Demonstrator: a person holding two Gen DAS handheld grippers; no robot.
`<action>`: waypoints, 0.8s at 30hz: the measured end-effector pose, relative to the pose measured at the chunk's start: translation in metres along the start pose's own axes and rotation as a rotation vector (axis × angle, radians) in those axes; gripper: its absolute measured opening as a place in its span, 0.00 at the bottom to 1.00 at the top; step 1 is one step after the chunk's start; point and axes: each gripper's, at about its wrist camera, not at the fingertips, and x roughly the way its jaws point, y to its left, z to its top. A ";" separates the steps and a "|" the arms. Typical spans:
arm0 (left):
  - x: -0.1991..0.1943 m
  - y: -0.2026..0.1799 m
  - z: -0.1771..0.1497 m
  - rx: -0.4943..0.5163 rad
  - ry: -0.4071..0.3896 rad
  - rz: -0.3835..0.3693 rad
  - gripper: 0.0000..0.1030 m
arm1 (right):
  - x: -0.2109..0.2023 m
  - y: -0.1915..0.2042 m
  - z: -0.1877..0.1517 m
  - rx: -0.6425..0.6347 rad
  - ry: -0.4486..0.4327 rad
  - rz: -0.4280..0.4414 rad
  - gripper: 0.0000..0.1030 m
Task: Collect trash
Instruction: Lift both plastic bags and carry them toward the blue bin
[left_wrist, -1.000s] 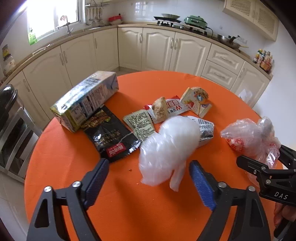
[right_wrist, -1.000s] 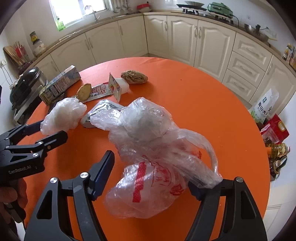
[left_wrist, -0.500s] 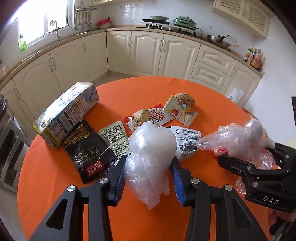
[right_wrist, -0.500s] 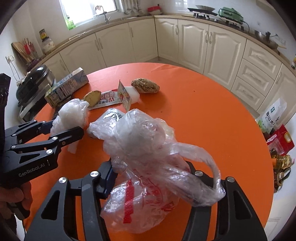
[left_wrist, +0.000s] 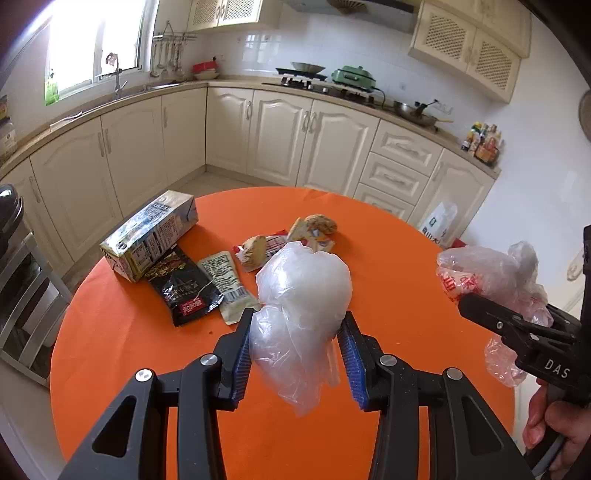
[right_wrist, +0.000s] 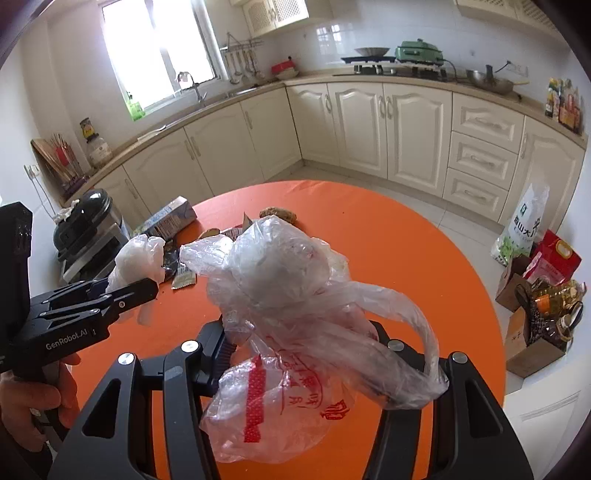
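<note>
My left gripper (left_wrist: 295, 325) is shut on a crumpled white plastic bag (left_wrist: 303, 288), which hangs above the orange round table (left_wrist: 388, 258). My right gripper (right_wrist: 299, 332) is shut on a clear plastic bag with red print (right_wrist: 280, 288), also held off the table. In the left wrist view the right gripper (left_wrist: 469, 304) and its clear bag (left_wrist: 491, 273) sit at the right. On the far side of the table lie a drink carton (left_wrist: 147, 236), a black sachet (left_wrist: 184, 288), a pale wrapper (left_wrist: 225, 284), a red-and-white wrapper (left_wrist: 275, 242) and two bread pieces (left_wrist: 255, 249).
Cream kitchen cabinets (left_wrist: 280, 140) curve behind the table. A dark appliance on a metal stand (right_wrist: 85, 229) is at the table's left. Sacks and a box of groceries (right_wrist: 535, 266) stand on the floor to the right. A hand (left_wrist: 554, 424) grips the right tool.
Both grippers closed on their bags and rose, lifting the white bag and the clear printed bag off the table. The view now takes in more of the kitchen.
</note>
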 end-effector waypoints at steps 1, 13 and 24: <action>-0.007 -0.004 -0.001 0.010 -0.010 -0.005 0.39 | -0.010 -0.001 0.000 0.004 -0.017 -0.004 0.54; -0.085 -0.108 -0.014 0.198 -0.106 -0.150 0.39 | -0.133 -0.048 -0.027 0.127 -0.180 -0.116 0.54; -0.064 -0.236 -0.040 0.401 0.006 -0.360 0.39 | -0.210 -0.159 -0.103 0.345 -0.181 -0.366 0.54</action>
